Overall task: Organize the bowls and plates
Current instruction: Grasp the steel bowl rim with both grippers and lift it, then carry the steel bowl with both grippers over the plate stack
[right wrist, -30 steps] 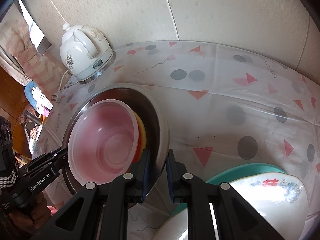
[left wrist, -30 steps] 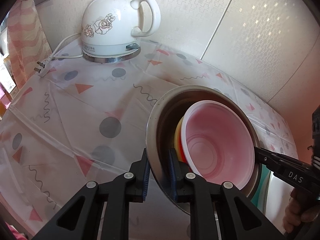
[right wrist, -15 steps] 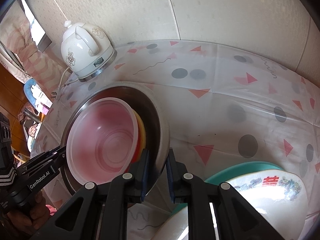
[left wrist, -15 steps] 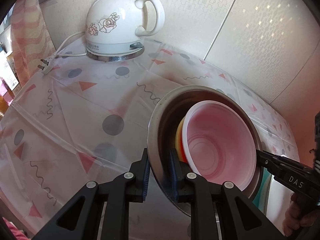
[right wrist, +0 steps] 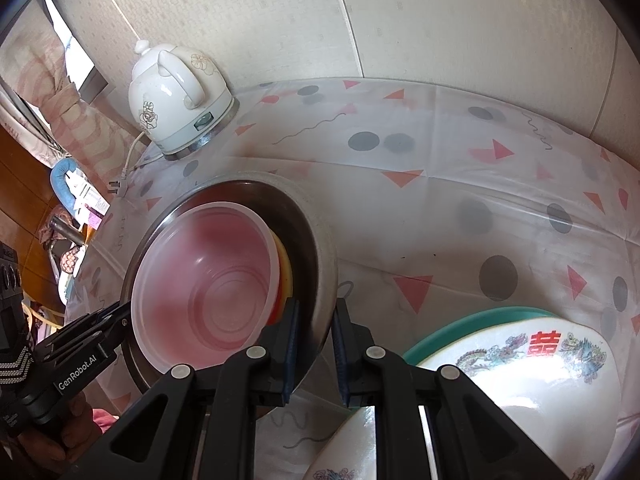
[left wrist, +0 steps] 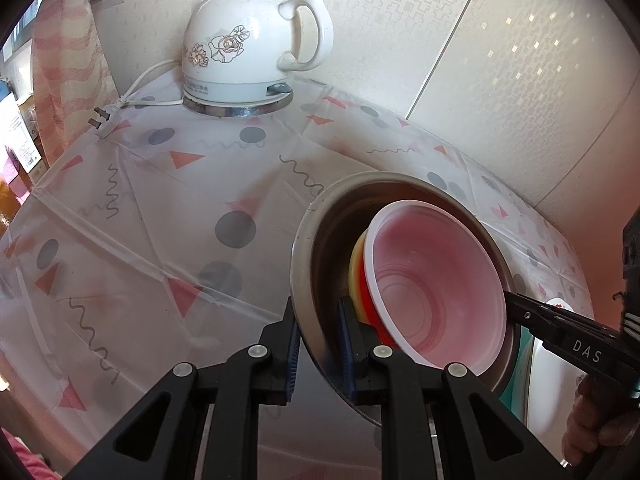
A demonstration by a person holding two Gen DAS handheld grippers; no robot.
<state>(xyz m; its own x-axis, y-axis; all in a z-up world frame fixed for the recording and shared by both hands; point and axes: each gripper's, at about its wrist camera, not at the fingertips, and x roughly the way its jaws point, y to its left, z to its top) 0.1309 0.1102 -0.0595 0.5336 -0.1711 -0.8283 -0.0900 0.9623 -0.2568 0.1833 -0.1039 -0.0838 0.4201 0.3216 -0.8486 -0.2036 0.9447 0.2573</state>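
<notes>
A steel bowl (left wrist: 316,240) hangs tilted above the table, held from both sides. Nested inside it are a translucent pink plastic bowl (left wrist: 436,292) and, under that, a yellow and red one (left wrist: 358,276). My left gripper (left wrist: 318,344) is shut on the steel bowl's near rim. The right gripper (left wrist: 516,308) clamps the opposite rim. In the right wrist view the steel bowl (right wrist: 316,224) holds the pink bowl (right wrist: 208,280), my right gripper (right wrist: 316,344) is shut on its rim, and the left gripper (right wrist: 124,320) grips the far side.
A white floral kettle (left wrist: 248,44) on a metal base stands at the back, its cord and plug (left wrist: 100,120) lying on the patterned tablecloth (left wrist: 160,208). A white plate with red characters (right wrist: 532,372) lies on a teal plate (right wrist: 460,322) at the right. A hand (left wrist: 592,432) holds the right gripper.
The bowl stack and both grippers have drifted slightly toward the kettle, which appears larger and nearer in the left wrist view. Both grips are unchanged.
</notes>
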